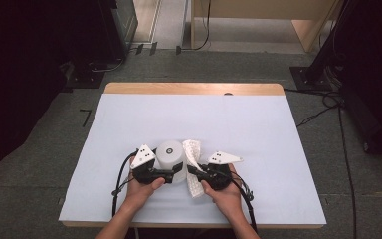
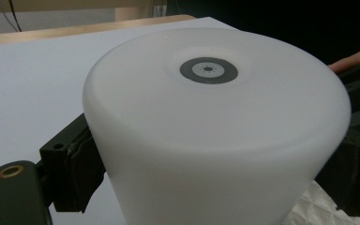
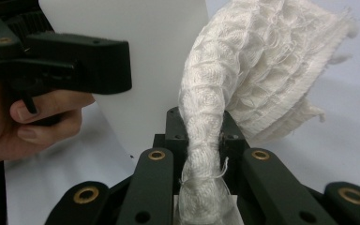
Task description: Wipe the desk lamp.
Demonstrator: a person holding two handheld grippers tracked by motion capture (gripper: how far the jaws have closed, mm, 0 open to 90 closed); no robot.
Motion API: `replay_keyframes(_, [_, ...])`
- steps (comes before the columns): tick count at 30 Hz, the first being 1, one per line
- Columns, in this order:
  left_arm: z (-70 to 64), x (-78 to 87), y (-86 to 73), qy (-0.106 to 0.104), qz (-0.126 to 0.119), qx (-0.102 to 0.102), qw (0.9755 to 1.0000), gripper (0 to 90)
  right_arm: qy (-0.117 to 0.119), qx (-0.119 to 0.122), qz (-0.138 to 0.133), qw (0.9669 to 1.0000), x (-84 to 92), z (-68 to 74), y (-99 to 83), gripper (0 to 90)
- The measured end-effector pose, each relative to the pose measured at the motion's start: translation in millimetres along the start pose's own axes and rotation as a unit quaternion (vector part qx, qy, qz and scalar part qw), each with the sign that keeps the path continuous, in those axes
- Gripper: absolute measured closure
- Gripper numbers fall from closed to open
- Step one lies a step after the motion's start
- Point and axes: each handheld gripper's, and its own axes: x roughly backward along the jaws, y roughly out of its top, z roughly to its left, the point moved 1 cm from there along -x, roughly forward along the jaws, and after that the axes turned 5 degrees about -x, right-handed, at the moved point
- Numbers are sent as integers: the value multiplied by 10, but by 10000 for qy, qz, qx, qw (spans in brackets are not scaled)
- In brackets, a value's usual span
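A person works at a table (image 1: 194, 88) covered by a pale sheet (image 1: 238, 129), one gripper in each hand. Near the front edge stands a white, translucent cylindrical container (image 1: 171, 158) — upright on the sheet, its flat top marked by a small grey ring (image 2: 208, 71) at the centre.

The left gripper (image 1: 173, 173) reaches in from the left and embraces the container low on its side: in the left gripper view one black jaw lies against the wall at the left and the other at the right, with the container between them. No earlier picture is at hand; the pads appear to press on the wall, so the gripper grasps the container.

The right gripper (image 1: 193, 171) sits just right of the container and is clenched on a white woven cloth (image 1: 193, 154). In the right gripper view the cloth (image 3: 243, 70) is pinched into a narrow twist between the two jaws, then fans out above them into a frayed, waffle-textured flap; a shorter tail hangs below the grip. In the high view the cloth rises beside the container's right wall — whether it touches that wall cannot be told.

The left hand (image 3: 37, 122) wraps the left gripper's handle; the right hand (image 1: 226, 194) holds its gripper from below.
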Motion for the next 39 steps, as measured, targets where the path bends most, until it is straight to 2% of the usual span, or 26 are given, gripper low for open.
replay_keyframes(3, [-43, -12, -11, 2, 48, -134, 9999, 92, 105, -99, -193, 9997, 55, 1, 45, 798])
replay_keyframes(5, [-65, -20, -6, 37, 77, -194, 9998, 92, 166, -73, -338, 9993, 114, 40, 101, 799])
replay_keyframes(7, [-59, -20, -2, 27, 83, -170, 9998, 92, 261, -40, -510, 9983, 180, 85, 149, 799])
replay_keyframes(11, [-25, 4, 27, -29, -29, 11, 10000, 91, 353, 82, -601, 9975, 236, 145, 195, 799])
replay_keyframes(14, [-23, 58, 82, 33, -177, -36, 9998, 91, 368, 54, -518, 9980, 190, 119, 163, 798])
replay_keyframes(16, [0, 76, 92, 17, -179, -58, 9998, 91, 371, -21, -441, 9983, 153, 88, 125, 798])
replay_keyframes(19, [39, 70, 78, 22, -170, -31, 9998, 91, 301, 31, -274, 9992, 90, 84, 73, 799])
replay_keyframes(23, [47, 64, 71, 27, -174, -76, 9998, 92, 297, 32, -309, 9991, 82, 88, 93, 800])
replay_keyframes(25, [18, 65, 76, 39, -166, -217, 9996, 92, 297, 120, -362, 9988, 130, 117, 142, 799])
replay_keyframes(27, [-44, 32, 62, 172, -14, -544, 9984, 92, 334, 226, -486, 9980, 200, 154, 205, 799])
replay_keyframes(28, [-71, 11, 51, 174, 41, -635, 9978, 92, 351, 214, -534, 9977, 232, 167, 232, 799])
replay_keyframes(31, [-67, 3, 52, 123, -8, -524, 9986, 92, 328, 225, -584, 9975, 261, 168, 248, 799])
replay_keyframes(33, [-39, 24, 63, 82, -78, -422, 9990, 92, 296, 186, -476, 9983, 218, 126, 200, 798])
replay_keyframes(34, [-26, 34, 68, 88, -99, -413, 9991, 92, 280, 168, -287, 9991, 154, 100, 136, 799])
replay_keyframes(39, [58, 81, 78, 129, -158, -276, 9994, 92, 328, 69, -59, 9994, 40, 79, 59, 798])
